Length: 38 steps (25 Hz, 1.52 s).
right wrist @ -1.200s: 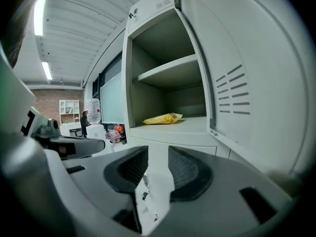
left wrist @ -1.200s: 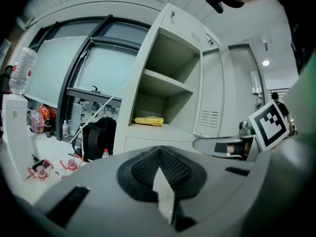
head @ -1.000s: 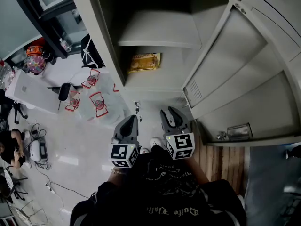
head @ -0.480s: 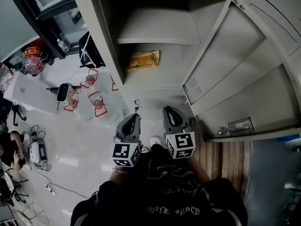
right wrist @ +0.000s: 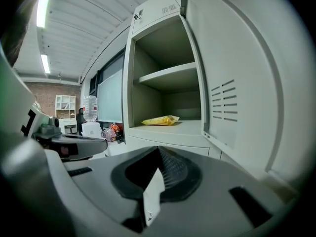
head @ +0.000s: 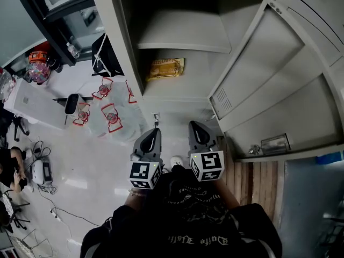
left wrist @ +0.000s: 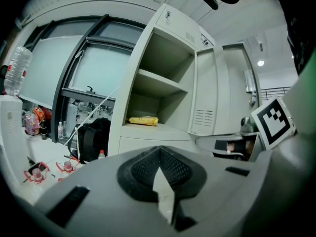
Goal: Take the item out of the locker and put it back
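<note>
The flat yellow snack packet (head: 165, 69) lies on the lower shelf of the open grey metal locker (head: 119, 42), upper centre of the head view. Low in the centre, well apart from it, the left hand-held gripper (head: 153, 134) is pressed together, empty. The right hand-held gripper (head: 195, 127) has just been closing and is pressed together on nothing. The locker door (head: 258, 63) stands open at the right.

The head view looks steeply down on the open locker (head: 183, 87) from above its front. Both gripper views face it nearly level, from near its front, sharing its shelf (left wrist: 160, 82) and yellow packet (right wrist: 161, 120).
</note>
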Each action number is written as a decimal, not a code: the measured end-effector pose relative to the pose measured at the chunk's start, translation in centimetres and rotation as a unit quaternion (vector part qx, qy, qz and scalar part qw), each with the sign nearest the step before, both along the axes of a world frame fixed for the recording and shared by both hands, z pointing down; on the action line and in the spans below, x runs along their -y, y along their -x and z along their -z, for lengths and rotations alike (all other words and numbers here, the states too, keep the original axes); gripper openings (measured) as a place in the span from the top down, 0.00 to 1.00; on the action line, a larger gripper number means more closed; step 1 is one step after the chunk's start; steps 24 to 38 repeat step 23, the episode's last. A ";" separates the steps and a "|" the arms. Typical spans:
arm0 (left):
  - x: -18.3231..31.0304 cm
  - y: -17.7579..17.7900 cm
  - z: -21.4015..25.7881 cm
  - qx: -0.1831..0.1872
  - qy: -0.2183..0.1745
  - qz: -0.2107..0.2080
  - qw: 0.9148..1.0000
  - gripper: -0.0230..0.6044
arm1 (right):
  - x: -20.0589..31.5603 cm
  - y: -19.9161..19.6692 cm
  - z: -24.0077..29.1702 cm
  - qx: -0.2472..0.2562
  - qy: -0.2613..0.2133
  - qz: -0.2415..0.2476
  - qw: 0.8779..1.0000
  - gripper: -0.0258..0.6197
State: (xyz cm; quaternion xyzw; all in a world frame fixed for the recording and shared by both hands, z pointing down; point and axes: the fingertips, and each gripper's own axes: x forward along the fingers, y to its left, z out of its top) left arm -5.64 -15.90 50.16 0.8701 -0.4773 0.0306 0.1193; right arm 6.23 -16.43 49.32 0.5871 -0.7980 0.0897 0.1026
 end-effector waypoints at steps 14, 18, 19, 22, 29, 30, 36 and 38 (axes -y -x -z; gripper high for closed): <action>-0.2 0.8 0.1 -0.002 0.000 0.010 1.000 0.95 | 0.0 0.6 0.0 -0.018 -0.005 0.000 1.000 0.96; -0.2 1.2 0.2 -0.006 0.001 0.014 1.000 0.95 | 0.0 0.7 -0.2 -0.023 -0.004 -0.002 1.000 0.96; -0.2 1.2 0.2 -0.007 0.000 0.015 1.000 0.95 | 0.0 0.8 -0.1 -0.022 -0.005 -0.001 1.000 0.96; -0.2 1.2 0.4 -0.004 -0.002 0.015 1.000 0.95 | 0.0 1.0 0.0 -0.021 -0.009 0.001 1.000 0.96; -0.2 1.2 0.4 -0.002 -0.003 0.014 1.000 0.95 | 0.0 1.0 0.1 -0.021 -0.010 0.002 1.000 0.96; -0.2 1.2 0.4 -0.002 -0.003 0.014 1.000 0.95 | 0.0 1.0 0.1 -0.021 -0.010 0.002 1.000 0.96; -0.2 1.2 0.4 -0.002 -0.003 0.014 1.000 0.95 | 0.0 1.0 0.1 -0.021 -0.010 0.002 1.000 0.96; -0.2 1.2 0.4 -0.002 -0.003 0.014 1.000 0.95 | 0.0 1.0 0.1 -0.021 -0.010 0.002 1.000 0.96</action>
